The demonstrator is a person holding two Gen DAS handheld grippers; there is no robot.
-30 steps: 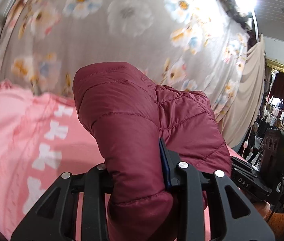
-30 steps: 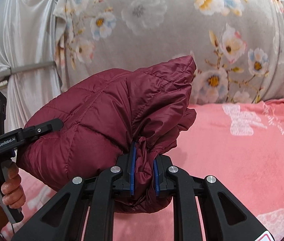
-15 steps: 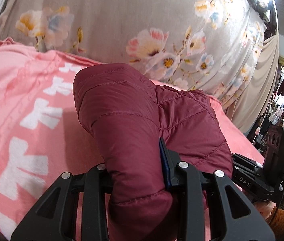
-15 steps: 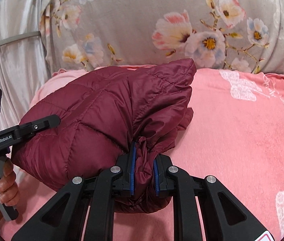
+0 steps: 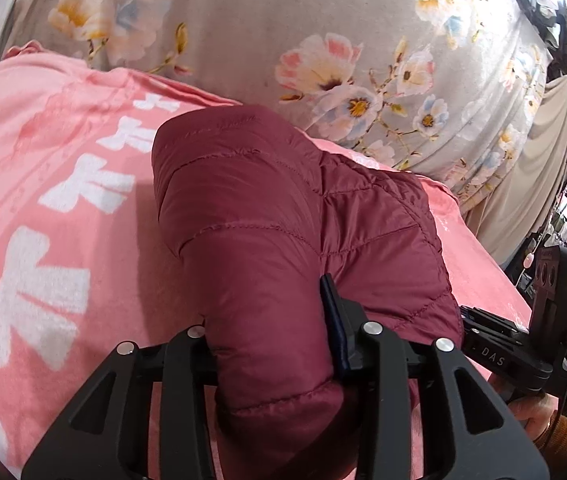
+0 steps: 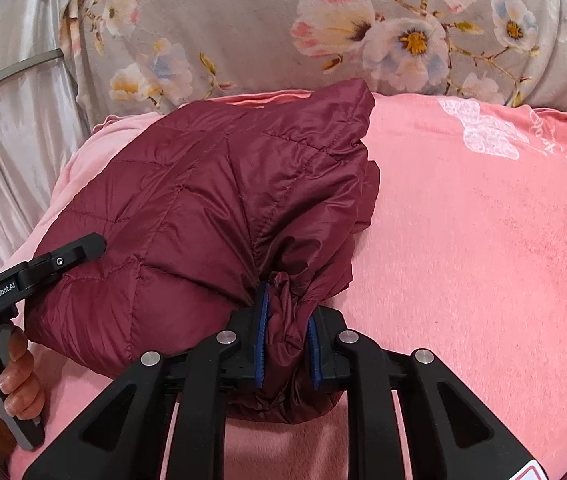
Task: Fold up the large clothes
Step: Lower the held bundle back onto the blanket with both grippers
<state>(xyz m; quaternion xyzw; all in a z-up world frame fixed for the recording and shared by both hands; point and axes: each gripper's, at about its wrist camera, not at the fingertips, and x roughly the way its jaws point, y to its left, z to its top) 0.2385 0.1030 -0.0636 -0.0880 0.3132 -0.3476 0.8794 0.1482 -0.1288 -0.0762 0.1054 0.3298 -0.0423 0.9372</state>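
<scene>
Right hand-held gripper (image 6: 286, 334) pinches the maroon jacket (image 6: 203, 232), jaws opening — left hand (image 6: 11, 376) visible only here.

Quilted jacket (image 6: 187, 216): smooth cloth with a slight sheen. Pink blanket (image 6: 483, 248): matt, fuzzy plush. Floral fabric (image 5: 283, 20): soft, matt. Grey curtain (image 6: 15, 128): glossy, satin-like.

Jacket (image 6: 187, 216): maroon, quilted diamond stitching. Blanket (image 6: 463, 240) under it: salmon pink, white bow motifs. Backdrop cloth (image 5: 283, 12): grey-beige, floral print in pink, white, pale blue, yellow centres. Silver-grey satin curtain (image 6: 19, 100) at one side. Right claw (image 6: 287, 344): black, blue pads. Left claw (image 5: 271, 360): black.
</scene>
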